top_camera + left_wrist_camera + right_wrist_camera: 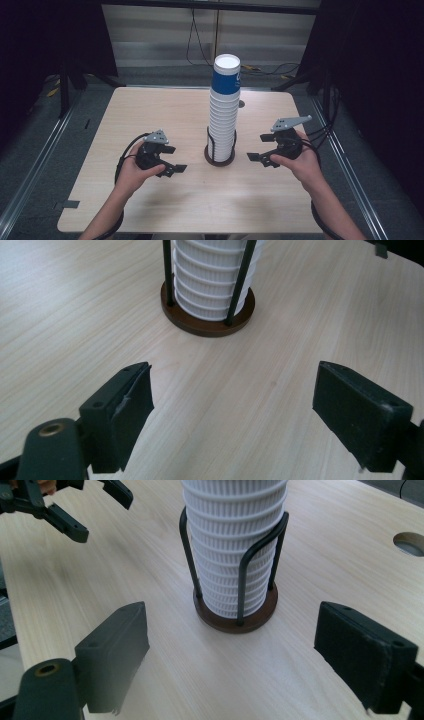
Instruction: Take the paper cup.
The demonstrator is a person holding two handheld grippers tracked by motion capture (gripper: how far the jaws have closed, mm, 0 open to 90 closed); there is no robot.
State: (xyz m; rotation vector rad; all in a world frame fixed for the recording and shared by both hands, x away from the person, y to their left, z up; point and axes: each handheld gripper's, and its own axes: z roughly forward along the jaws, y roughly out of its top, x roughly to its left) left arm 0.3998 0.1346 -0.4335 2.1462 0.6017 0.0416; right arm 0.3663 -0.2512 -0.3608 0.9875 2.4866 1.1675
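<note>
Standing upright near the middle of the tabletop (150, 110), a little toward the far edge: one tall stack of cups (223, 112), ribbed white, the topmost cup blue-banded with its white base uppermost. Long axis vertical. The foot of the stack sits inside a holder (219, 154) with a round dark base and black wire uprights, which hug the lowest cups and leave the upper part of the stack free.

Right gripper (261, 158): near the holder on the side toward the right edge, jaws spread wide, empty, aimed at the stack's lower cups. In the right gripper view the stack rises squarely between the two black jaws.

Left gripper (176, 169): on the side toward the left edge, jaws likewise wide and empty, somewhat nearer the near edge. In the left gripper view the holder lies ahead, slightly left of centre.

Judgement: both stand at about equal reach; the cups come off upward, so a grasp needs raising above the wire uprights.
</note>
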